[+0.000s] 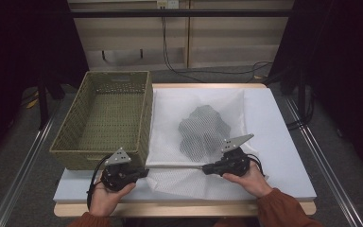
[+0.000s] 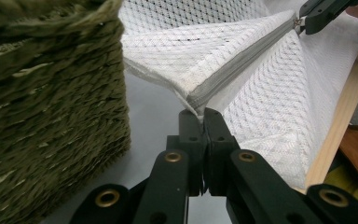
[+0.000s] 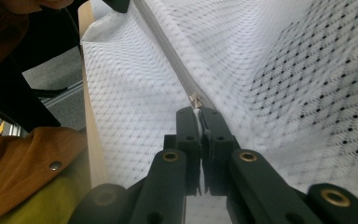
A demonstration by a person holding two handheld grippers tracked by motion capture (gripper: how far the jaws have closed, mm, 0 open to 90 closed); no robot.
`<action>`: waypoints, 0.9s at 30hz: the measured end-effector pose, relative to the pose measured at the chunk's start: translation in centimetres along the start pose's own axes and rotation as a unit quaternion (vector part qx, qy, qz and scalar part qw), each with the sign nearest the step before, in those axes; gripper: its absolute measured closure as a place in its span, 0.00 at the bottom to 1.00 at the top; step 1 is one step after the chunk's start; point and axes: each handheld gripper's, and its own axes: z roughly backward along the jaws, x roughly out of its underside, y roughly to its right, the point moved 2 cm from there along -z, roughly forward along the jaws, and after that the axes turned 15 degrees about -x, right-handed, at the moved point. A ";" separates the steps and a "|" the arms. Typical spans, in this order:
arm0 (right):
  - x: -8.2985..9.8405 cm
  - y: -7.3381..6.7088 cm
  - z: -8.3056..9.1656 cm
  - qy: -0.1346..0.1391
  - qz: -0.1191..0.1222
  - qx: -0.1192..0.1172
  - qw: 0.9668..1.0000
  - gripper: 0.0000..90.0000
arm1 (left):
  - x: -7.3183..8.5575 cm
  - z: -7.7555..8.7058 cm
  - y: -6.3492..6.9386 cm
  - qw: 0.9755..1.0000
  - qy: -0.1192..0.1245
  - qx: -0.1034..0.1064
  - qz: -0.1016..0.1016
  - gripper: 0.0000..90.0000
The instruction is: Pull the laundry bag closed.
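A white mesh laundry bag (image 1: 194, 101) lies on the table with a dark garment (image 1: 202, 130) showing through it. Its grey zipper (image 1: 175, 166) runs taut along the near edge between my two grippers. My left gripper (image 1: 145, 171) is shut on the bag's corner at the zipper's end (image 2: 204, 115). In the left gripper view the zipper (image 2: 242, 63) leads up to the right gripper (image 2: 307, 21). My right gripper (image 1: 204, 167) is shut on the small metal zipper pull (image 3: 195, 100), its jaws pressed together (image 3: 198, 114). The mesh bag (image 3: 270, 70) rises to the right of the zipper (image 3: 163, 46).
An olive woven basket (image 1: 99, 74) stands at the table's left, close beside my left gripper; its wall (image 2: 51, 93) sits left of the jaws. A white pad (image 1: 283, 137) covers the wooden table. An orange sleeve (image 3: 23, 158) is near the front edge.
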 end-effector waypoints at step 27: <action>0.9 0.1 1.7 0.013 -0.007 0.015 1.000 0.96 | 0.1 0.1 0.0 1.000 0.002 0.004 0.001 0.98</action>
